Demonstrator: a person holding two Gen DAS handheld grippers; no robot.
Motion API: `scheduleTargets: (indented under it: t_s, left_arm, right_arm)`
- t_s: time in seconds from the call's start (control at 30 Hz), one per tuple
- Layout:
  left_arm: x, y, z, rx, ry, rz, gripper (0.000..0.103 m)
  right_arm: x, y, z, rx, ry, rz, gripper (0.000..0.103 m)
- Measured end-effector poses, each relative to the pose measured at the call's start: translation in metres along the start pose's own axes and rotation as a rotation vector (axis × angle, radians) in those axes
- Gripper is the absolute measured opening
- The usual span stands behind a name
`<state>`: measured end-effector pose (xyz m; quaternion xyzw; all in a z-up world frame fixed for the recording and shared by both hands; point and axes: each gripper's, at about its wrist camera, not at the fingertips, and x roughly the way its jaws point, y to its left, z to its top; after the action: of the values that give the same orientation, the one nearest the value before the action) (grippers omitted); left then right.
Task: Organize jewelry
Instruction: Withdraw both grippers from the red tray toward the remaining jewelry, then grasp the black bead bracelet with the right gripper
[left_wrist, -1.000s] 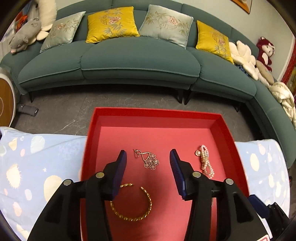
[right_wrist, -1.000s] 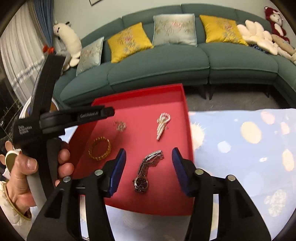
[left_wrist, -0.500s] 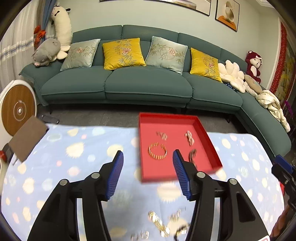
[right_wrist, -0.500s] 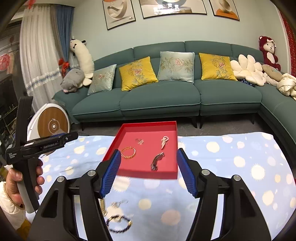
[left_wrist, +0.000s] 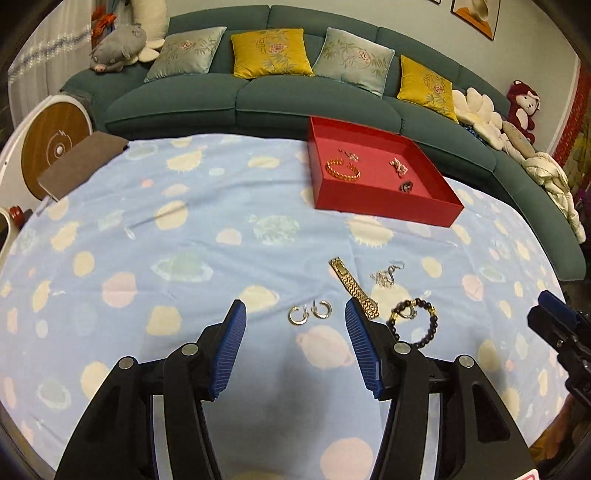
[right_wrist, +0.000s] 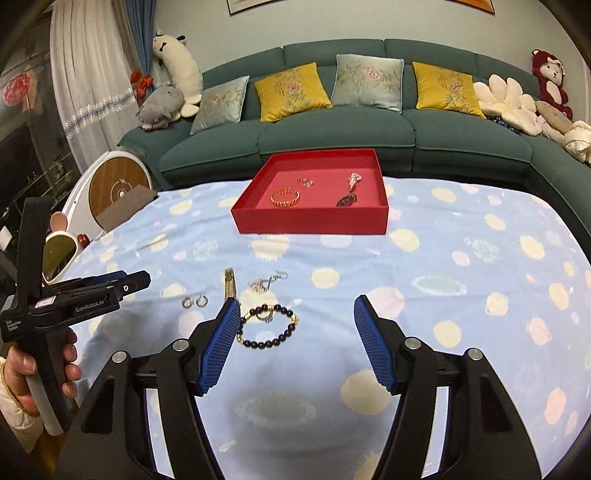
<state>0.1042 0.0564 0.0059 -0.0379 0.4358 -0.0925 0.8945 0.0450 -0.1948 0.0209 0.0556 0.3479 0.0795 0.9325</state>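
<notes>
A red tray (left_wrist: 384, 206) (right_wrist: 310, 221) at the table's far side holds a gold bangle (left_wrist: 342, 169) (right_wrist: 284, 197), a small pendant, a pearl piece and a watch. Loose on the cloth nearer me lie two hoop earrings (left_wrist: 310, 312) (right_wrist: 194, 302), a gold watch band (left_wrist: 354, 283) (right_wrist: 229, 282), a silver chain piece (left_wrist: 386, 275) (right_wrist: 266, 282) and a dark bead bracelet (left_wrist: 413, 321) (right_wrist: 267, 326). My left gripper (left_wrist: 293, 314) stands open just short of the hoops, nothing in it. My right gripper (right_wrist: 295, 310) is open and empty, the bracelet beside its left finger.
A green curved sofa (right_wrist: 332, 136) with cushions and plush toys runs behind the table. A brown board (left_wrist: 83, 162) lies at the cloth's far left edge, with a round wood-faced device (left_wrist: 55, 144) behind it. A hand (right_wrist: 22, 373) holds the left gripper's handle.
Both grippers have pulled back from over the red tray to the near side of the table; the loose jewelry on the cloth has come into view. Both jaws stand a little wider.
</notes>
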Motion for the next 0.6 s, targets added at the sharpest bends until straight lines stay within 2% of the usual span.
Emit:
scheduleTargets:
  t_s: [0.13, 0.33, 0.47, 0.6]
  left_arm:
    - [0.013, 0.005, -0.012, 0.005, 0.007, 0.042, 0.054]
    - [0.019, 0.012, -0.013, -0.012, 0.014, 0.047, 0.054]
    - [0.02, 0.015, -0.011, -0.017, 0.015, 0.047, 0.054]
    - [0.021, 0.021, -0.01, -0.031, 0.017, 0.041, 0.054]
  right_arm:
    - [0.026, 0.009, -0.014, -0.034, 0.056, -0.012, 0.061]
    - [0.07, 0.014, -0.018, -0.012, 0.133, 0.007, 0.046]
    - [0.094, 0.014, -0.02, -0.005, 0.167, -0.014, 0.036]
    - [0.108, 0.012, -0.023, -0.007, 0.195, -0.039, 0.033]
